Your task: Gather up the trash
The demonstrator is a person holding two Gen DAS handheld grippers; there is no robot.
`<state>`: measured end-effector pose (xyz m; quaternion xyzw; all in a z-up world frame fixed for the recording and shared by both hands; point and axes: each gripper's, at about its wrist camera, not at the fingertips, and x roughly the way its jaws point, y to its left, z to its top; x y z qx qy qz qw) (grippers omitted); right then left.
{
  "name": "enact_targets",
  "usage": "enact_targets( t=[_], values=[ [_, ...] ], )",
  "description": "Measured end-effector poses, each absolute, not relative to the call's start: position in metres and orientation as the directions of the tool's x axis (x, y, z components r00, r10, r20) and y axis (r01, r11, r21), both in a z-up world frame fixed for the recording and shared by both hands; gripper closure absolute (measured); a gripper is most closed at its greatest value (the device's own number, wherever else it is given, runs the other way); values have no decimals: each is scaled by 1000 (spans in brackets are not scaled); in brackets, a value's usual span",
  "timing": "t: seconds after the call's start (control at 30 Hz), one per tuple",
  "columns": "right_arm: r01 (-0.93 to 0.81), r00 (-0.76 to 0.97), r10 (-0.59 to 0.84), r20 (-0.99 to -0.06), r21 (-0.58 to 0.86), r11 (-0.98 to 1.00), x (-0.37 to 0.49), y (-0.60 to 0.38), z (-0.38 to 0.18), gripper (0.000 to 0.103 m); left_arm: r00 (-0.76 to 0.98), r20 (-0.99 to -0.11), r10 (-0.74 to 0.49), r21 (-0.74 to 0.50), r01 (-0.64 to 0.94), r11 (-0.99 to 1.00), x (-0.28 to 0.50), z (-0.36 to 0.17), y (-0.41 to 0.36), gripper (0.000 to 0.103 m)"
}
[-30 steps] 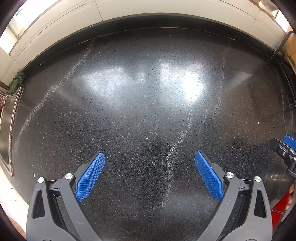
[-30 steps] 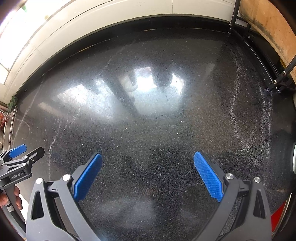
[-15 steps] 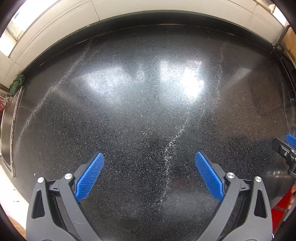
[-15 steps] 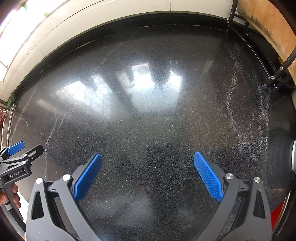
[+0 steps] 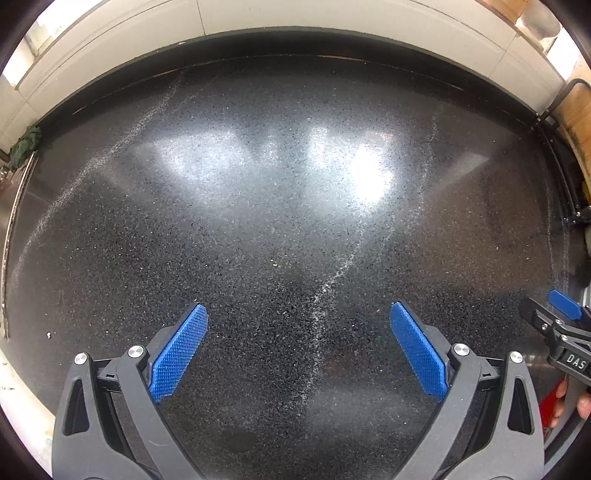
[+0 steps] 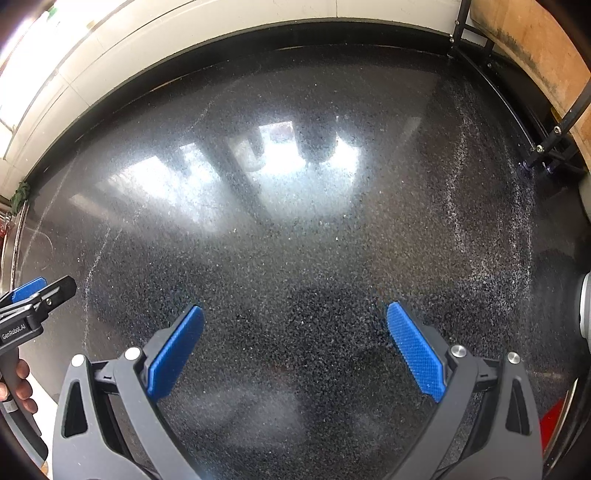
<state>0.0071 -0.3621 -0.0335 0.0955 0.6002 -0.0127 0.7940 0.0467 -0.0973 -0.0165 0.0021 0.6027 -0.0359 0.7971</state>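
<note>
Left tongs (image 5: 298, 319) spread wide, grasping nothing, hovering over speckled black table (image 5: 258, 206). Right tongs (image 6: 294, 317) likewise spread wide, empty, above same table.

Black tongs (image 5: 298, 321), blue ridged pads, seemingly silver screws.

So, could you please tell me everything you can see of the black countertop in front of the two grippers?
The countertop is a dark, speckled, polished stone-like slab that reflects bright window light. Pale dusty streaks cross it, with a few tiny crumbs. It lies flat, bordered by a white tiled wall at the back. Both grippers, left and right, have open jaws over it; nothing sizeable rests on it.
</note>
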Motion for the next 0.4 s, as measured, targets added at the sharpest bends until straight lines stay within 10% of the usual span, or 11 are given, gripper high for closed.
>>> enact_targets(
  t=[0.4],
  values=[
    [133, 292, 90, -952, 134, 982, 13, -357, -29, 7, 254, -967, -19, 5, 94, 996, 48, -16, -100, 7]
  ],
)
